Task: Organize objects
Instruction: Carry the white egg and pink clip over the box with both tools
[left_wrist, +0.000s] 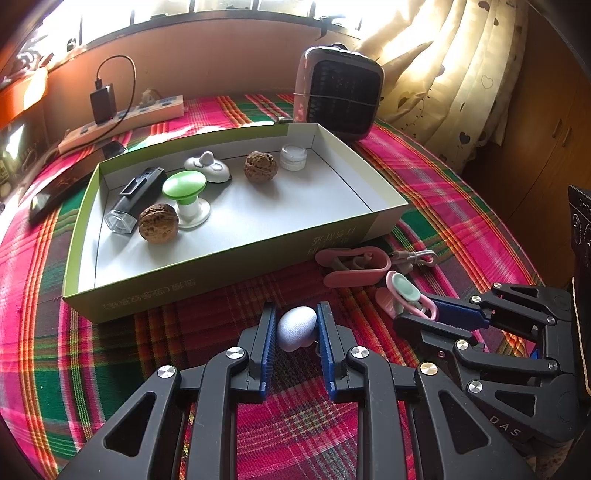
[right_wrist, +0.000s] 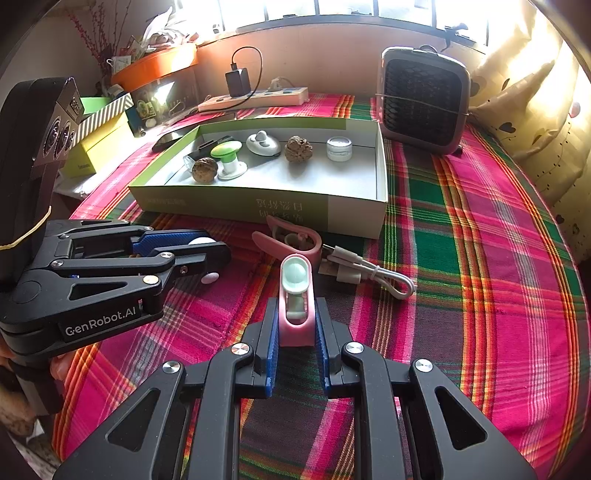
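A shallow green-and-white box (left_wrist: 236, 266) (right_wrist: 354, 218) lies on the plaid cloth. It holds two walnuts (left_wrist: 159, 222) (left_wrist: 260, 166), a green-topped stamp (left_wrist: 184, 192), a black flashlight (left_wrist: 136, 199), a white holder (left_wrist: 208, 166) and a small clear jar (left_wrist: 293, 157). My left gripper (left_wrist: 295, 325) (right_wrist: 207, 254) is shut on a small pale egg-shaped object (left_wrist: 295, 326) in front of the box. My right gripper (right_wrist: 295, 325) (left_wrist: 424, 306) is shut on a pink clip with a mint pad (right_wrist: 295, 291) (left_wrist: 404, 291), just right of the left gripper.
A larger pink clip (left_wrist: 354, 266) (right_wrist: 295, 236) and a white cable (right_wrist: 365, 273) lie just before the box. A small heater (left_wrist: 341, 94) (right_wrist: 423, 99), a power strip (left_wrist: 122, 122) and a black phone (left_wrist: 55, 192) sit behind the box. Curtains (left_wrist: 461, 74) hang at right.
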